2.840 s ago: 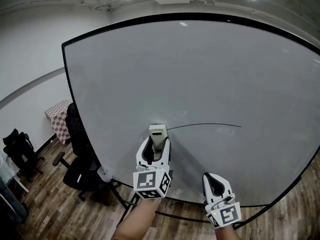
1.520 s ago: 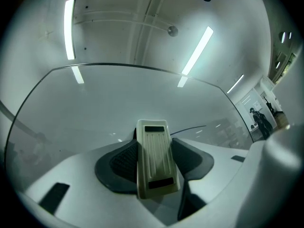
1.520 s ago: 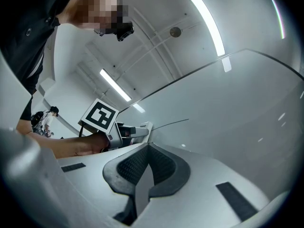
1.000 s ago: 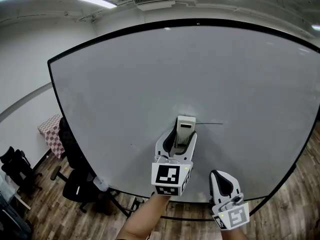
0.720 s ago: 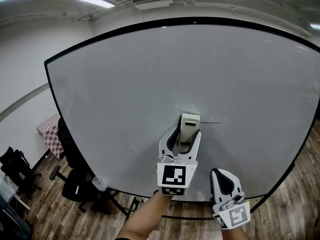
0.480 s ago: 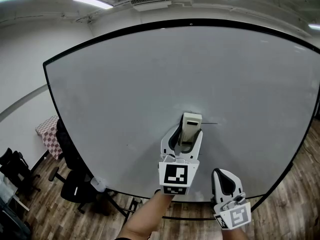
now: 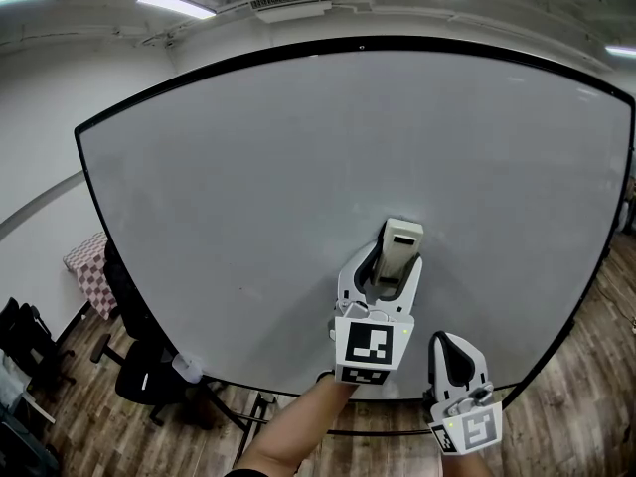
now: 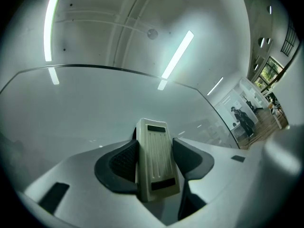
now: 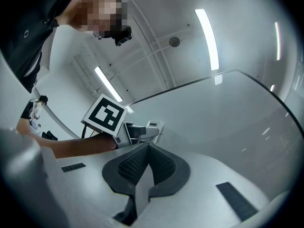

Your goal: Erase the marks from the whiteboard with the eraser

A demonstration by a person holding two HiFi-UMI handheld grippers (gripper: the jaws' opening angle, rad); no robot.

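Cream-coloured and ribbed, the rectangular plastic eraser (image 7: 400, 244) sat clamped between the dark pads of the left gripper (image 7: 390, 271) — its far end against the large black-framed whiteboard (image 7: 248, 167), low on the surface (somewhat right of the middle). The right gripper (image 7: 450, 364) hung lower, just right of the left one — jaws pressed together on nothing.

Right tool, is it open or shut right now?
Shut. In the right gripper view the right tool has its pads touching at the tips, nothing between them; the eraser is in the left tool.
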